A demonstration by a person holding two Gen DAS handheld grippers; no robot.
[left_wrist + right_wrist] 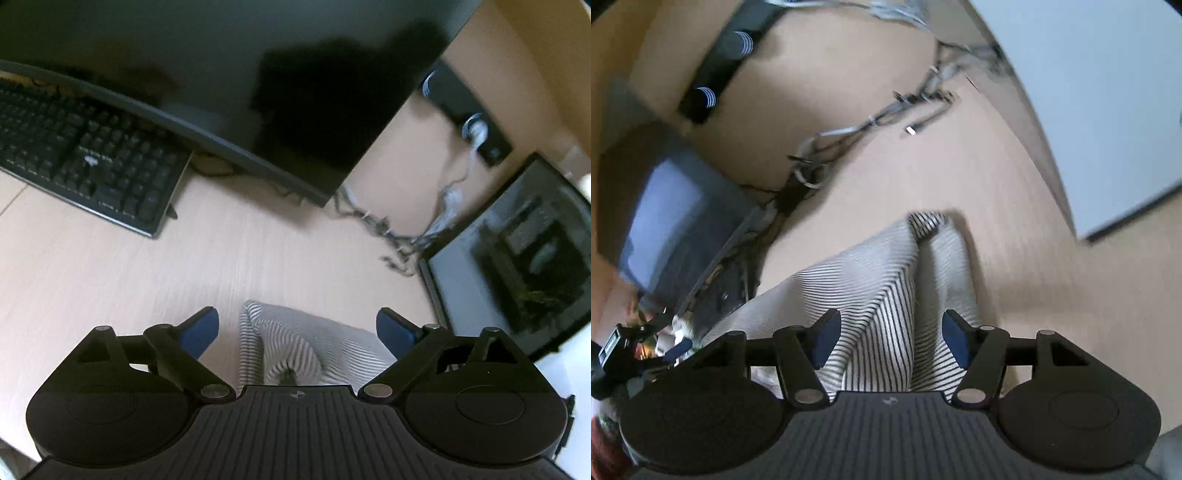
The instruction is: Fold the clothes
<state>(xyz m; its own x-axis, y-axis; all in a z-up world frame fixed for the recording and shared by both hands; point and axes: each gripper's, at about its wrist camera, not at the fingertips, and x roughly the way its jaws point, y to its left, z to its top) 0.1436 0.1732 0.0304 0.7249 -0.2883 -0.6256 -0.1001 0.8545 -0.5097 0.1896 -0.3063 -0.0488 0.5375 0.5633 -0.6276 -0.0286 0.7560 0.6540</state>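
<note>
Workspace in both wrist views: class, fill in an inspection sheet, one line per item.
Surface: pale wood-grain desk, bare in the middle.
Job's things: white garment with thin dark stripes, bunched, lying on the desk.
Clutter: black keyboard, large dark monitor, black speaker bar, second dark screen.
Grippers: left tongs and right tongs both open, garment below each, no grip.
Cables: grey tangle behind the garment.
Surroundings: white panel at right.
</note>
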